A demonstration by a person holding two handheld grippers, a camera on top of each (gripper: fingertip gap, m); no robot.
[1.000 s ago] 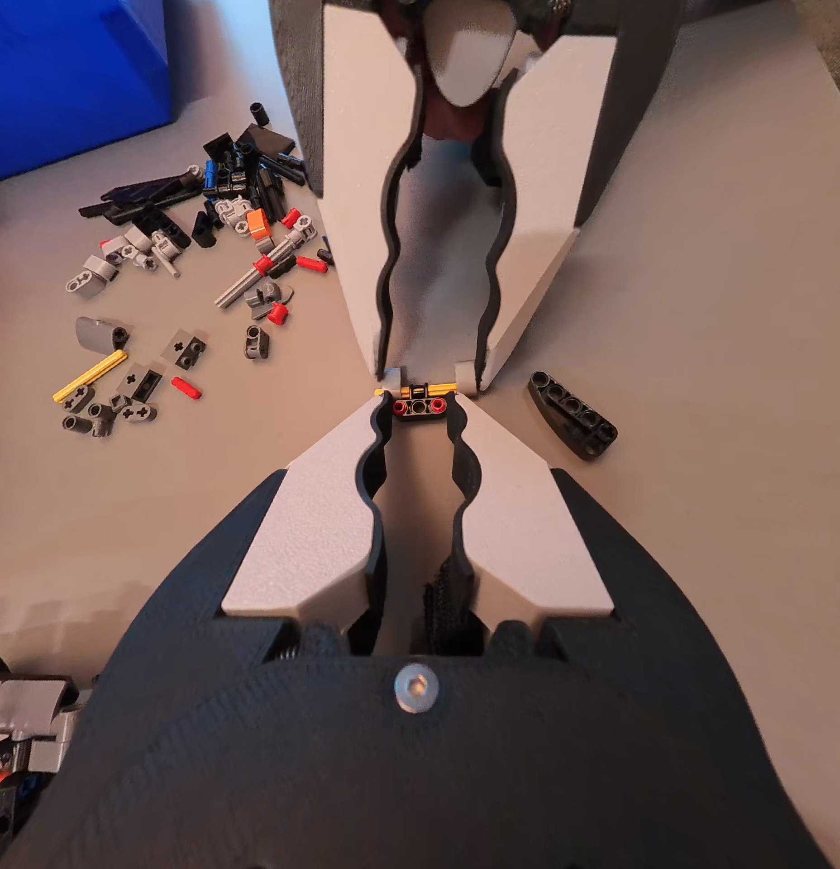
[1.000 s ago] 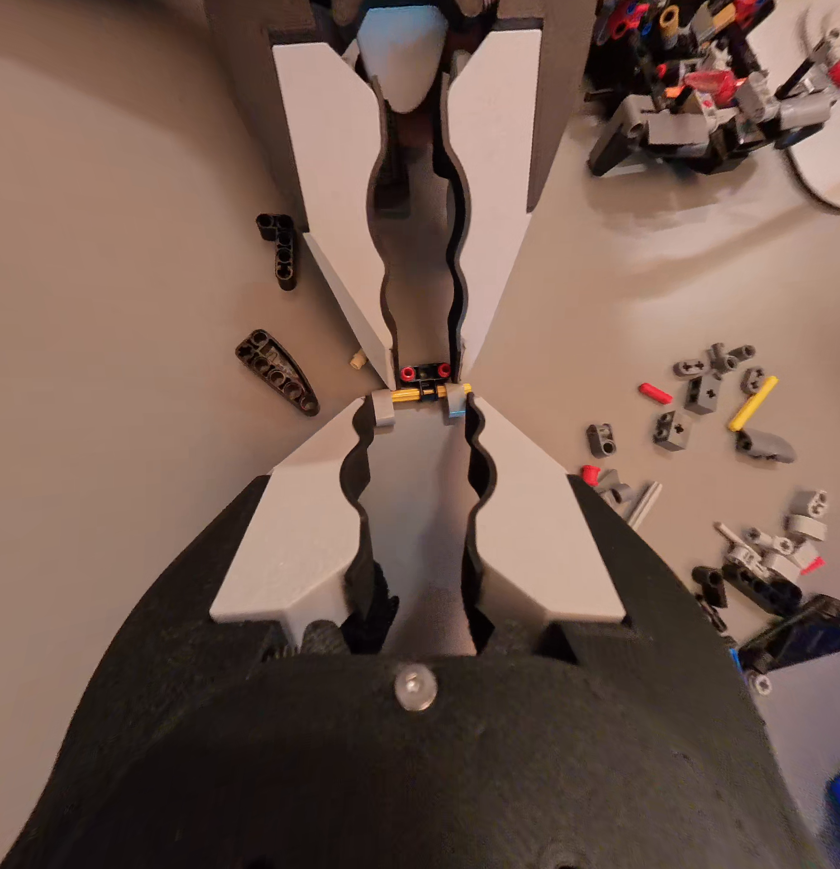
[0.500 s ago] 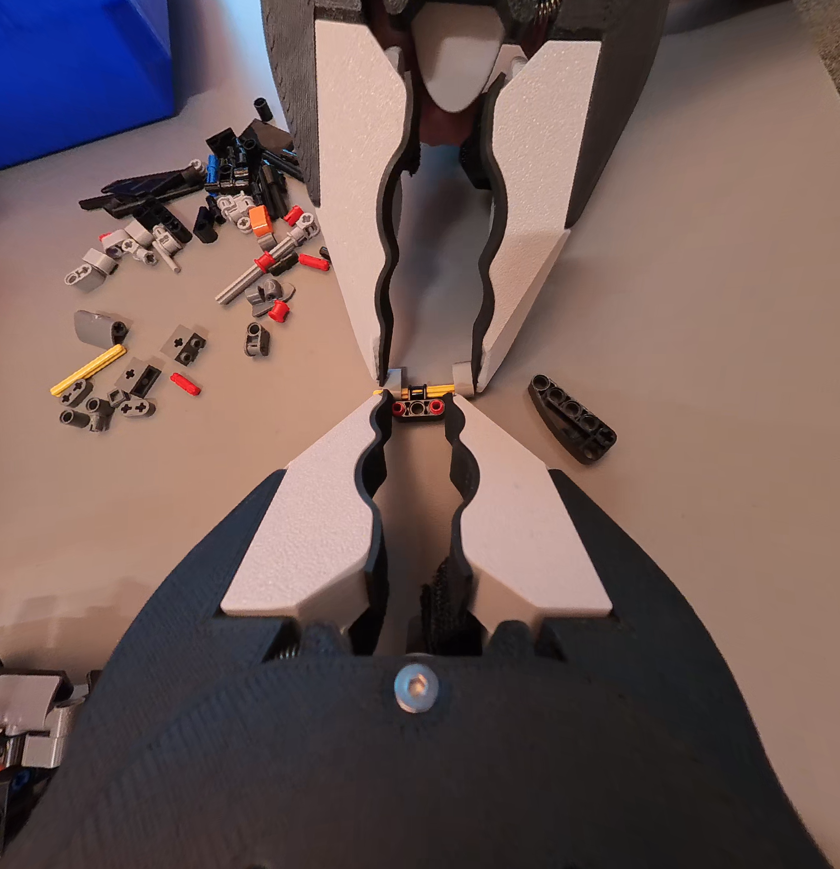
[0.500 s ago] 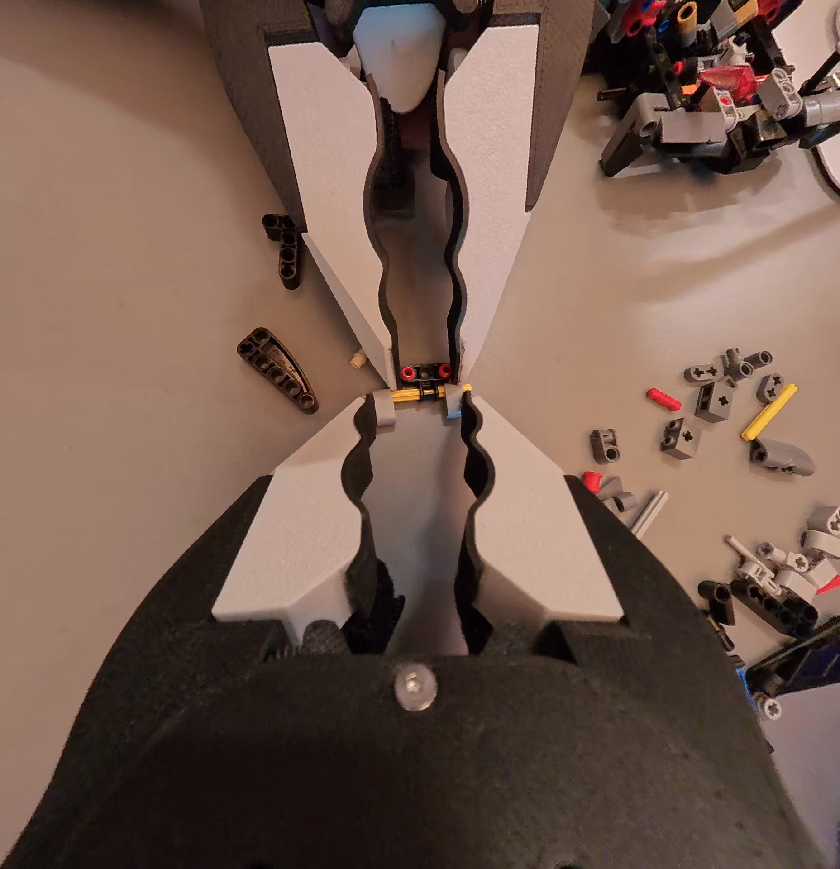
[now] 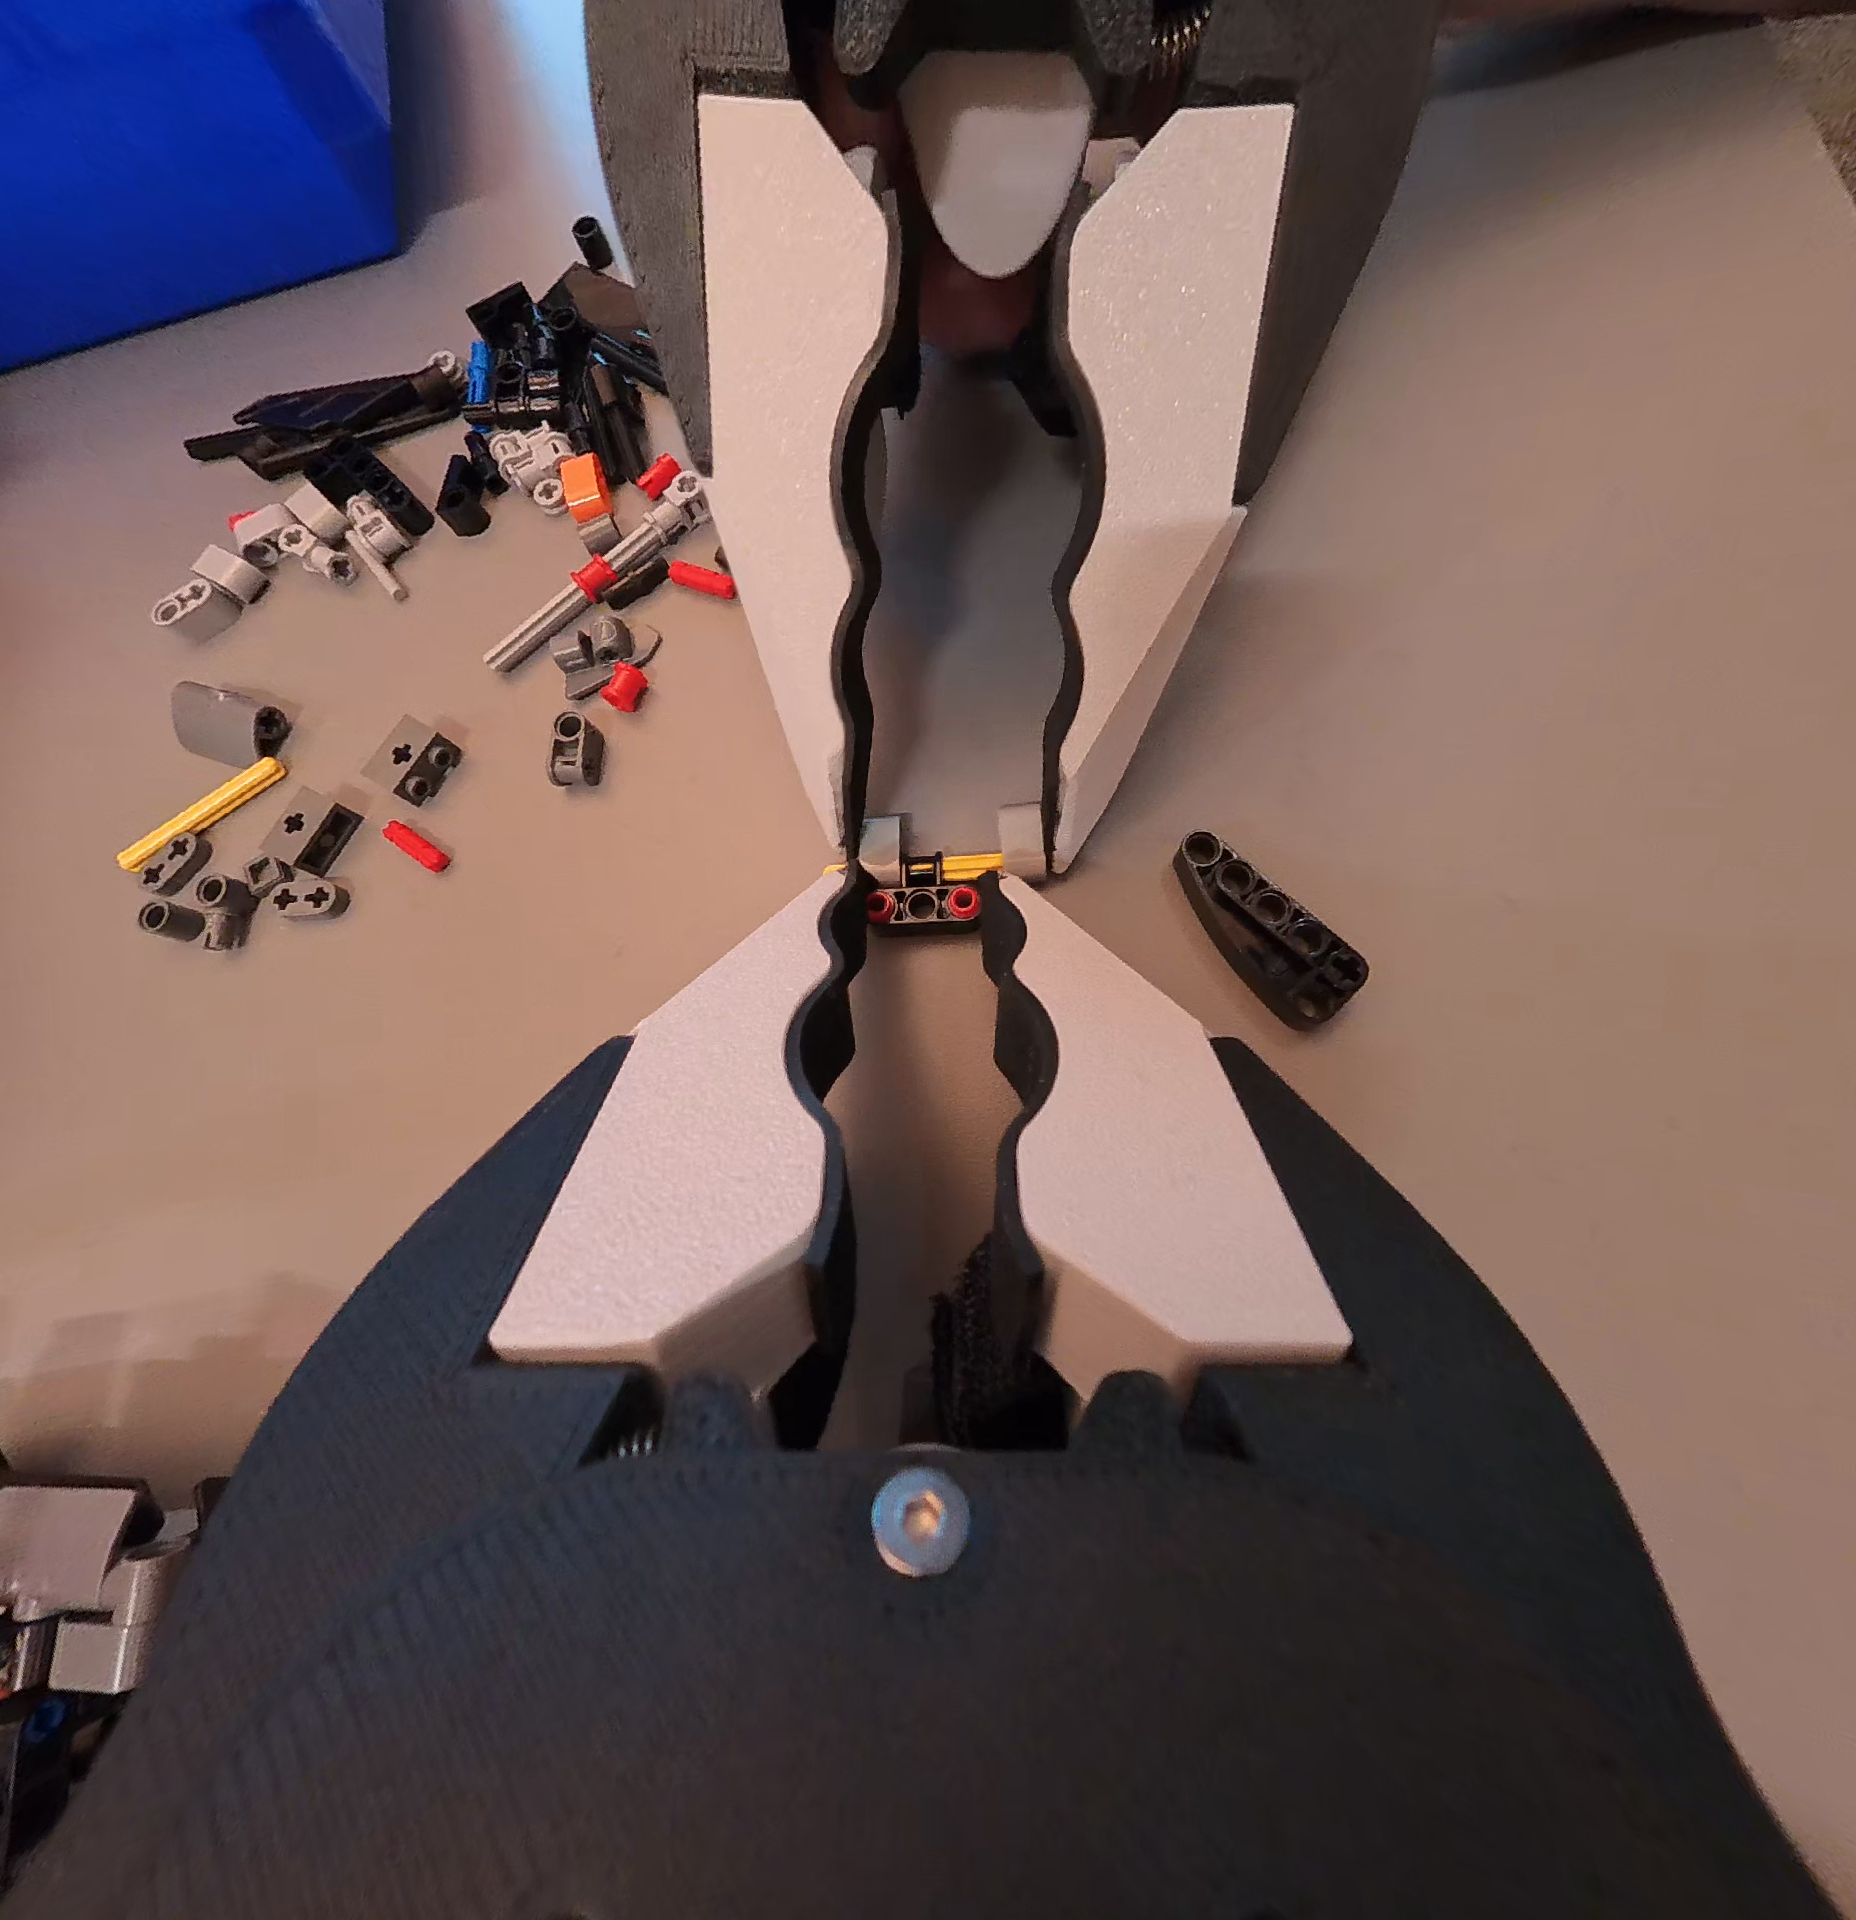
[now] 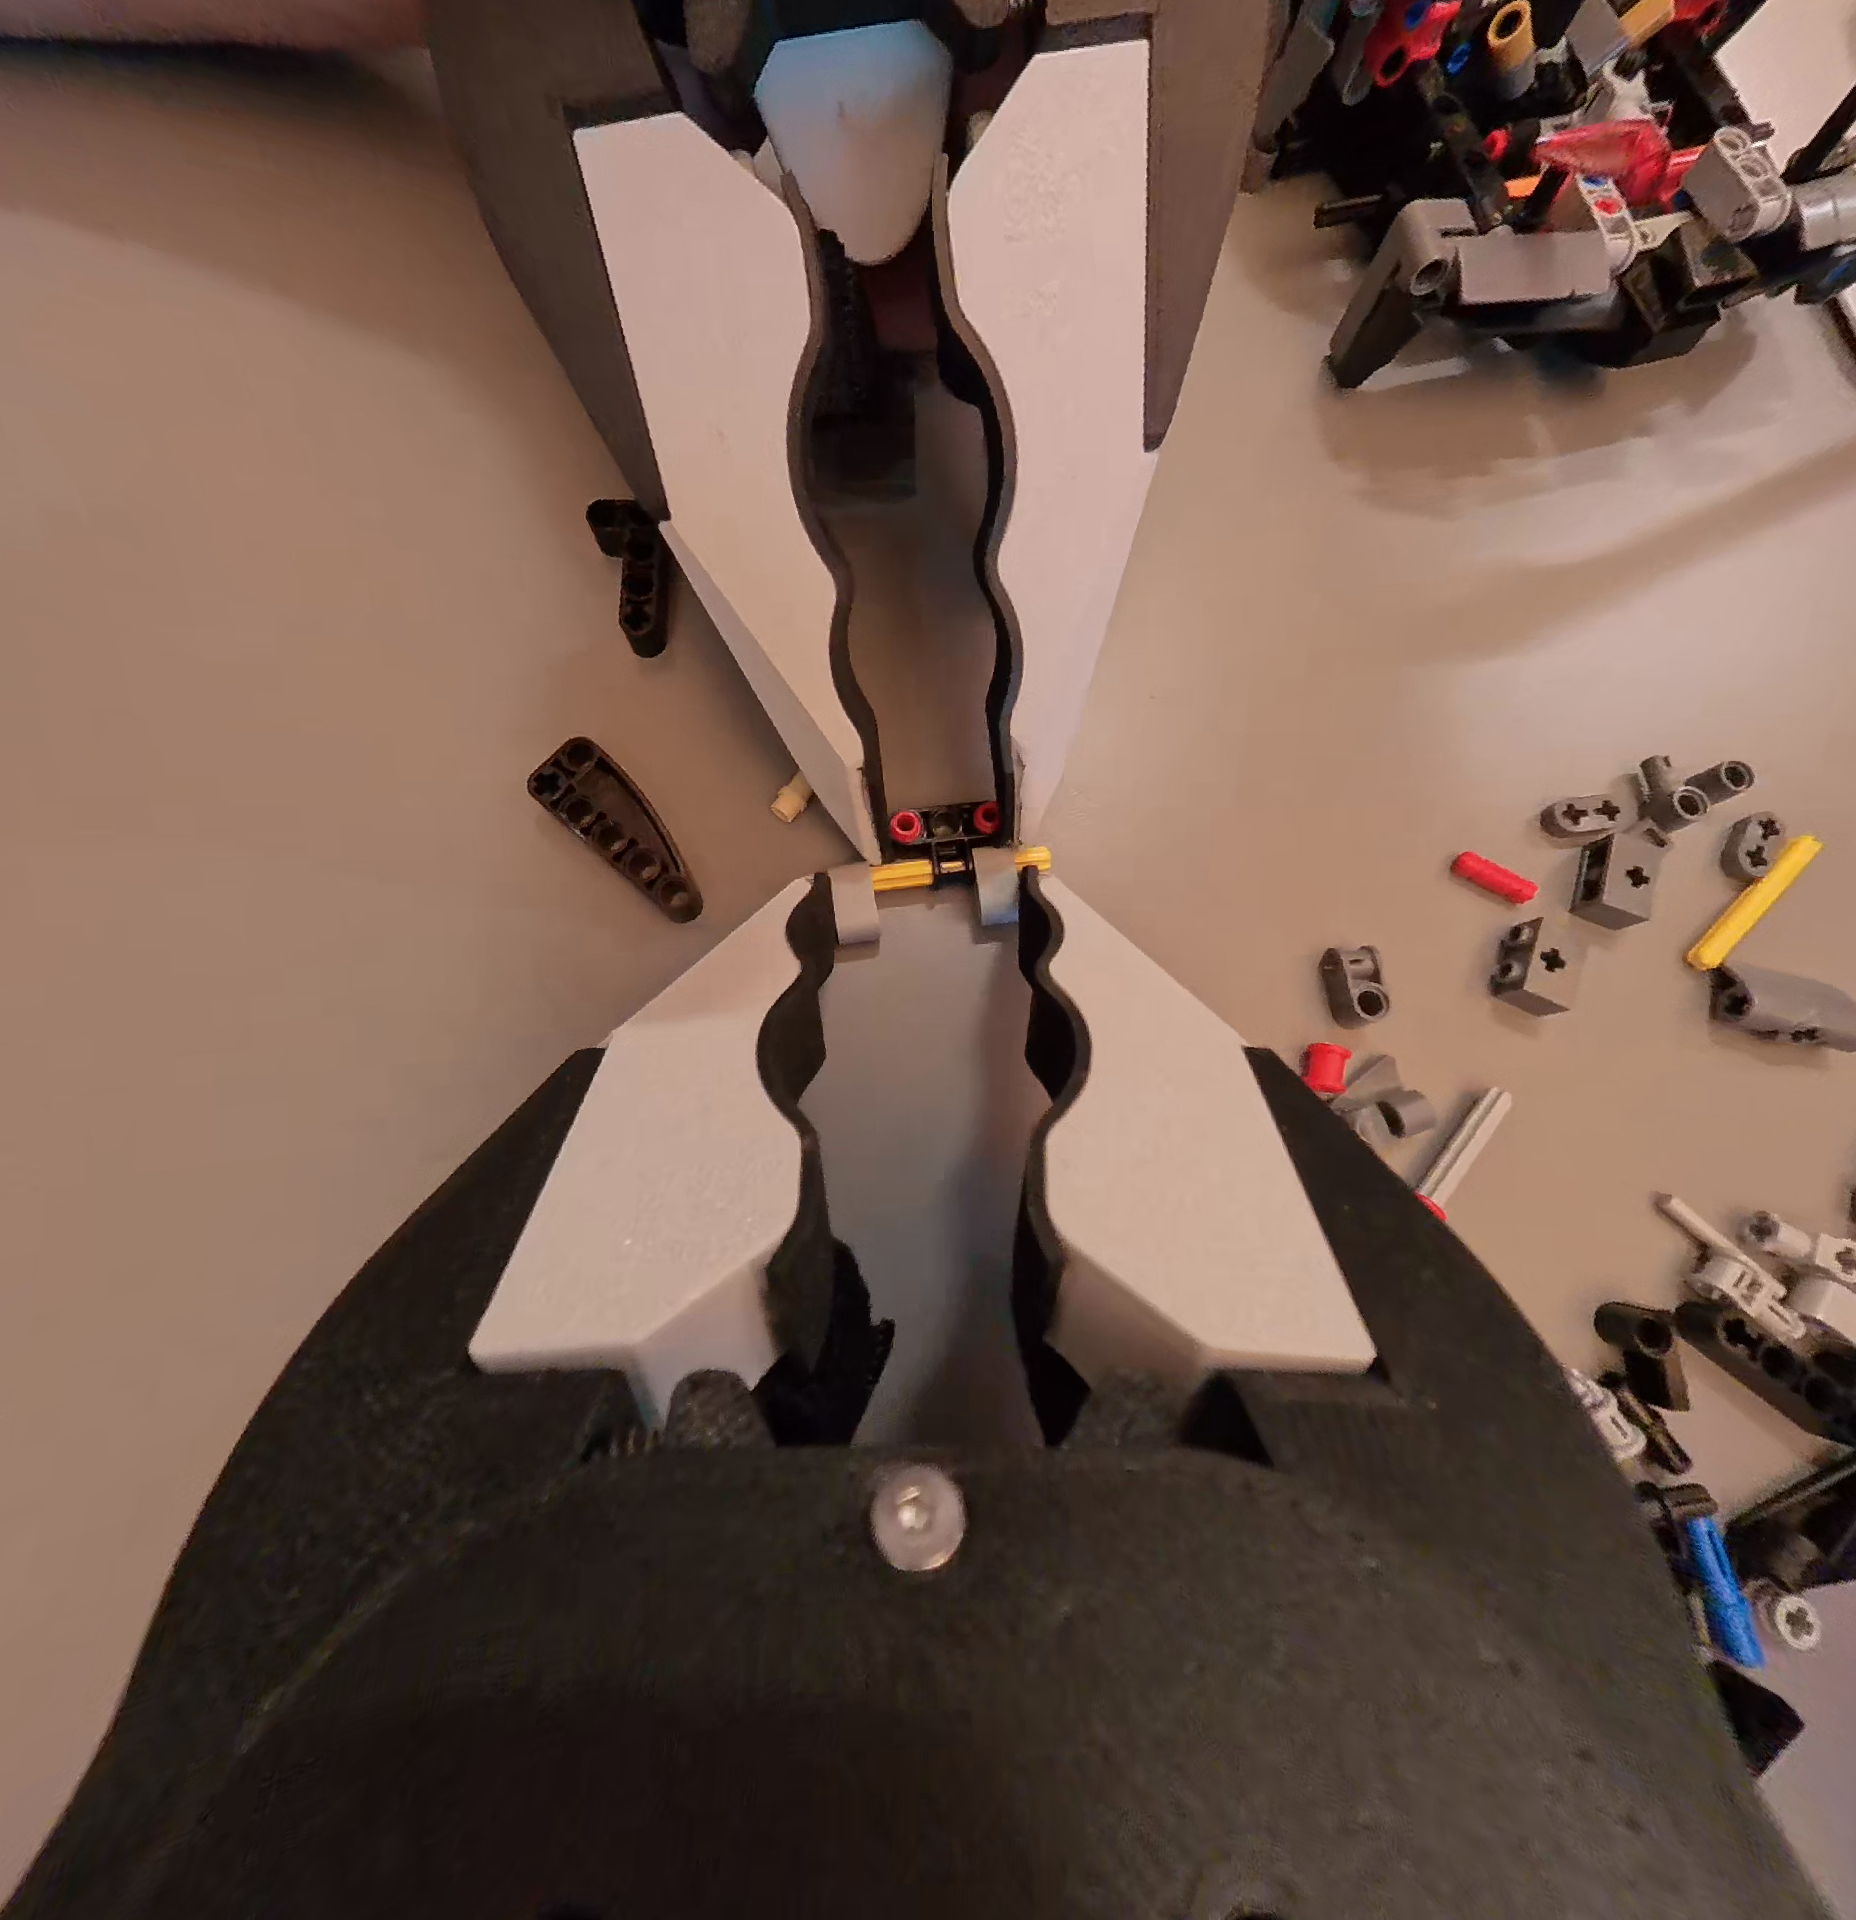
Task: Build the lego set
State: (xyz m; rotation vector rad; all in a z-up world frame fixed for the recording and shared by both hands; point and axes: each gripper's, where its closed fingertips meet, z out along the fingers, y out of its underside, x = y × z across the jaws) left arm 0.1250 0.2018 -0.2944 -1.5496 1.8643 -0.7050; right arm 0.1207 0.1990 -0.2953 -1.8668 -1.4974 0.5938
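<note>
Nothing moved; beige table point(image 5: 1526, 675) holds loose pieces point(image 5: 404, 582).

beige table point(image 5: 1526, 727), scattered lego pieces point(image 5: 404, 623)

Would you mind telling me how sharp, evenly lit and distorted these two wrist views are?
Left wrist view: the black beam with red pins is sharp, the blue box soft, and the edges bend like a fisheye. Right wrist view: warm light, soft shadows under the partly built model, blurred top corners.

Loose parts point(image 5: 404, 644) left, curved beam point(image 5: 1272, 930) right
</note>
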